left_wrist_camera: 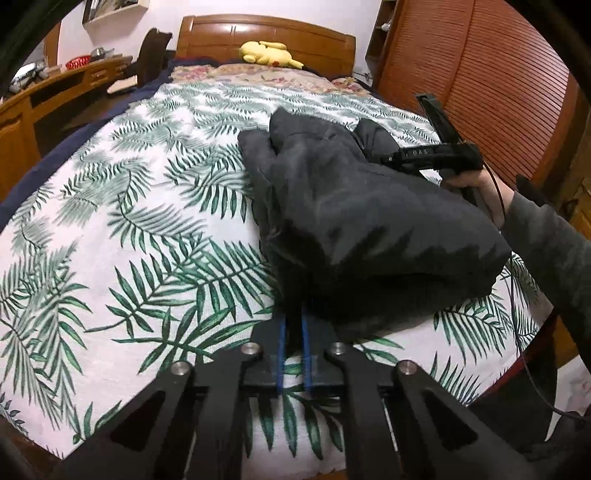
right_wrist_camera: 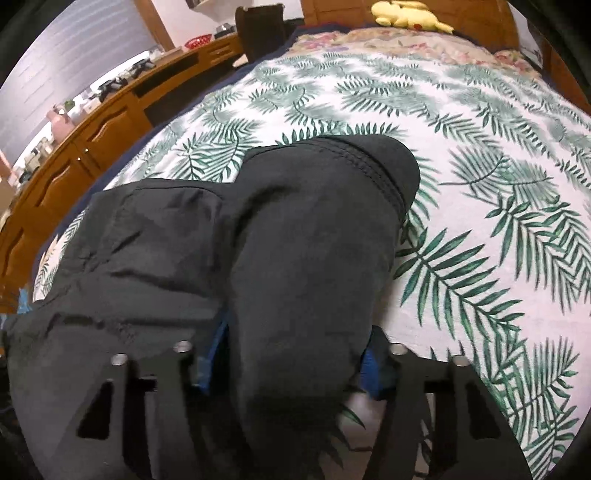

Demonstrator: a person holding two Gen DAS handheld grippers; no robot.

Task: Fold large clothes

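A bulky black garment (left_wrist_camera: 354,206) lies bunched on the leaf-print bedspread (left_wrist_camera: 129,206). In the left wrist view my left gripper (left_wrist_camera: 293,321) sits at the garment's near edge. Its blue pads (left_wrist_camera: 281,354) stand almost together, with a thin fold of cloth pinched between them. In the right wrist view a thick rolled fold of the garment (right_wrist_camera: 314,240) fills the gap of my right gripper (right_wrist_camera: 295,354). The blue pads (right_wrist_camera: 218,347) press on it from both sides. A stitched hem (right_wrist_camera: 373,162) marks the fold's far end. A hand (left_wrist_camera: 476,184) holds the right tool beyond the garment.
A yellow plush toy (left_wrist_camera: 267,53) rests by the wooden headboard (left_wrist_camera: 266,35). A wooden desk (right_wrist_camera: 92,129) with small items runs along the bed's left side. A slatted wardrobe door (left_wrist_camera: 480,74) stands on the right. Bare bedspread (right_wrist_camera: 480,147) stretches beyond the garment.
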